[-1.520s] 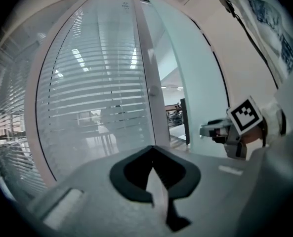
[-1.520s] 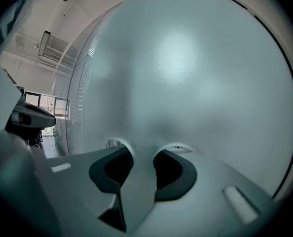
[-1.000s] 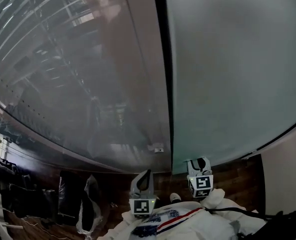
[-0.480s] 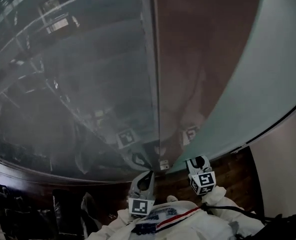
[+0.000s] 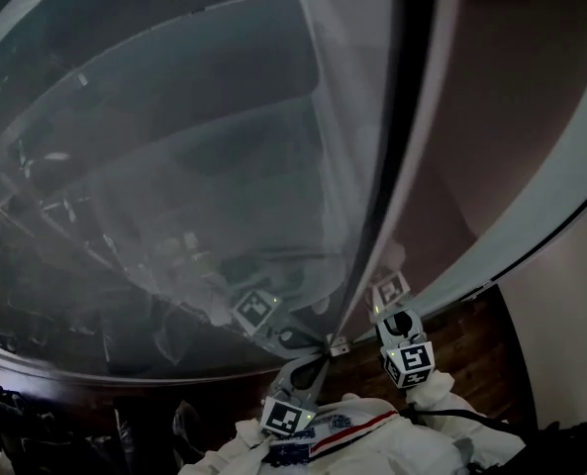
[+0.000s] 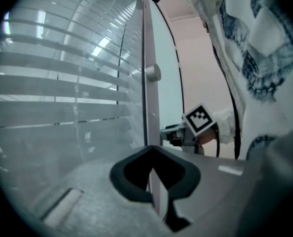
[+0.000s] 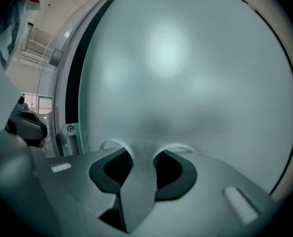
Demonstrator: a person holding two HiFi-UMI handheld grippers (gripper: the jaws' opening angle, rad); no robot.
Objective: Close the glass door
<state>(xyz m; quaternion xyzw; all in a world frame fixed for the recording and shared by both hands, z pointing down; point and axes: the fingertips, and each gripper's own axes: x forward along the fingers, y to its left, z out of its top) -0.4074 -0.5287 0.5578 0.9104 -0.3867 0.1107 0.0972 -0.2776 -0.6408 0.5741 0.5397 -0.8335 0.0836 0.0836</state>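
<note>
Beside a frosted panel (image 7: 186,73), left gripper (image 6: 160,201) fingers (image 6: 131,186) pinch the glass door (image 6: 87,107) edge.

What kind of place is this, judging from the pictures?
Probably an office or a similar indoor workplace. A glass door stands next to a frosted glass panel, what look like blind slats show at the glass, and the floor is dark wood.
</note>
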